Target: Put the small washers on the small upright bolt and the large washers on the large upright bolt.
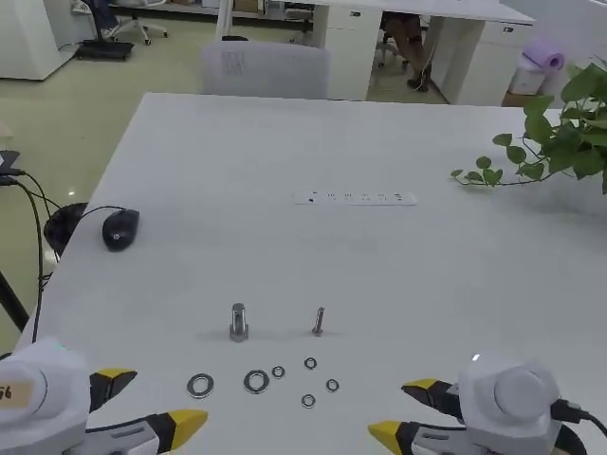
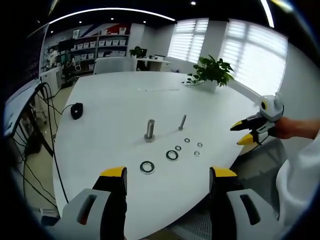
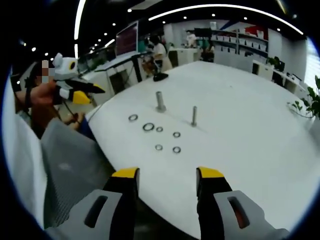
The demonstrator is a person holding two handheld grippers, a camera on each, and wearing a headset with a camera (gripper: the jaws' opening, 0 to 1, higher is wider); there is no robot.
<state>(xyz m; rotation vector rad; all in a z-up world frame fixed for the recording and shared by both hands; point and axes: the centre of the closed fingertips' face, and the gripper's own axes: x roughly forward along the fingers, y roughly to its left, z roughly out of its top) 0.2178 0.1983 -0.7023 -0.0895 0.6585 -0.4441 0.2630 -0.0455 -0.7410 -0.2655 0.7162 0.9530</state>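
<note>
On the white table (image 1: 379,275) a large upright bolt (image 1: 238,322) stands left of a small upright bolt (image 1: 319,321). In front of them lie two large washers (image 1: 200,385) (image 1: 256,381) and several small washers (image 1: 310,363), all flat on the table. My left gripper (image 1: 156,400) is open at the near left edge, apart from the washers, and holds nothing. My right gripper (image 1: 400,410) is open at the near right, also holding nothing. The left gripper view has the large bolt (image 2: 149,130) and a large washer (image 2: 147,166) ahead of the jaws. The right gripper view has the small bolt (image 3: 194,116) ahead.
A black mouse (image 1: 120,228) with its cable lies at the table's left edge. A white power strip (image 1: 356,198) sits mid-table, and a green plant (image 1: 550,133) reaches in at the far right. A grey chair (image 1: 266,68) stands behind the table.
</note>
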